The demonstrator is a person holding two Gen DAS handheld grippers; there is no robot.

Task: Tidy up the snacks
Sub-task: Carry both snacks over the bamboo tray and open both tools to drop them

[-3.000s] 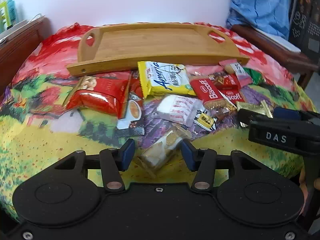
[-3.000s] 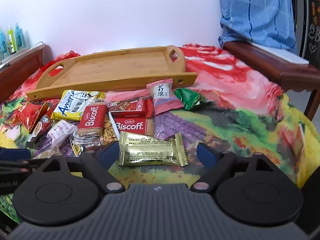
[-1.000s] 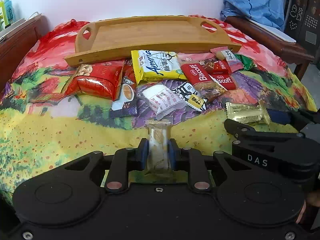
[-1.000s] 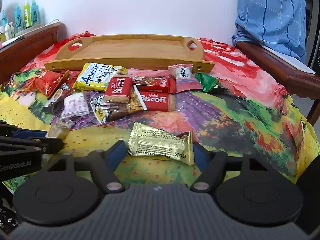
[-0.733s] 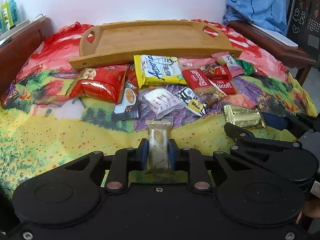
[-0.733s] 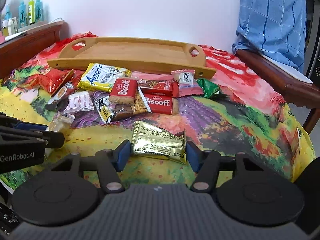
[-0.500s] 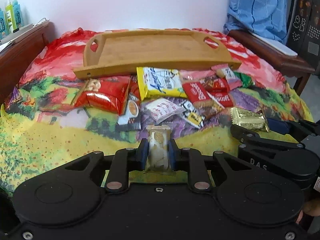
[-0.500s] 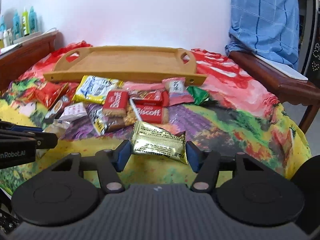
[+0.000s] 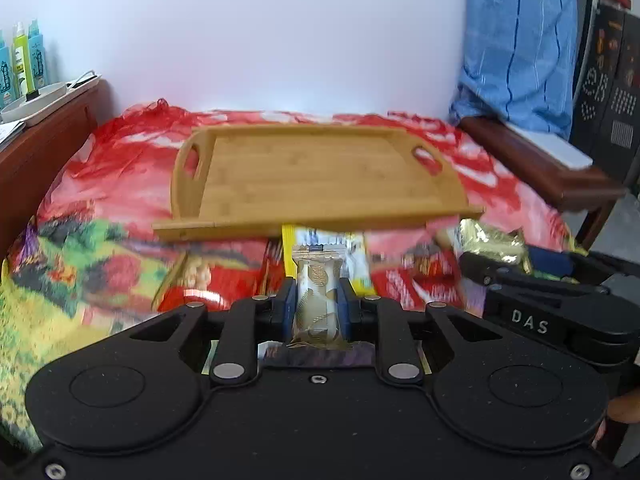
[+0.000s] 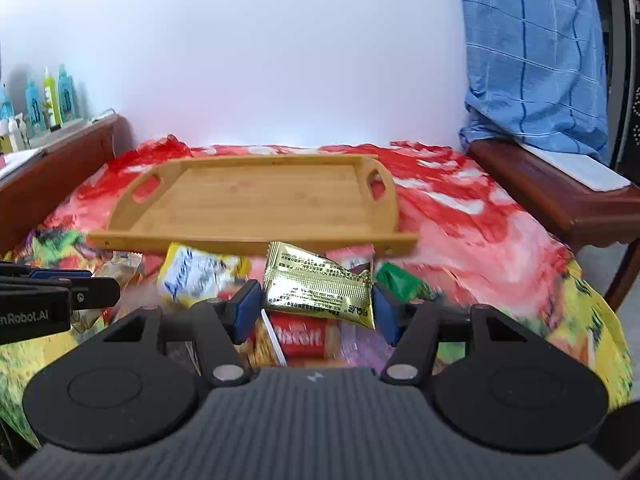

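Both grippers have risen off the cloth since a second ago, each carrying its packet; the snack pile that lay ahead of them now sits lower in both views and is smeared by motion blur, while the wooden tray (image 9: 320, 176) fills more of the middle. Left gripper (image 9: 317, 300): clenched tight on a small pale wafer packet (image 9: 318, 292), which stands upright between the blue pads, crimped top edge uppermost, clear of the cloth. Right gripper (image 10: 316, 306): grasping a gold foil packet (image 10: 318, 286) by its two short ends, pads pressing on both; the packet is held broadside, slightly tilted, printed back toward the camera, and also off the surface. In the left view the gold packet and the right gripper's fingers appear at the right edge, near the tray's front right corner. The tray is bare, resting on the red and yellow patterned cloth (image 9: 80, 272) with its handles at either end. Left on the cloth just in front of the tray's near rail: a yellow packet (image 10: 196, 274), a red Biscoff packet (image 10: 300, 334), a green wrapper (image 10: 398, 280) and a red nut bag (image 9: 204, 280), all blurred. A blue checked cloth (image 10: 532, 60) hangs at the right over a wooden bench (image 10: 560, 196).
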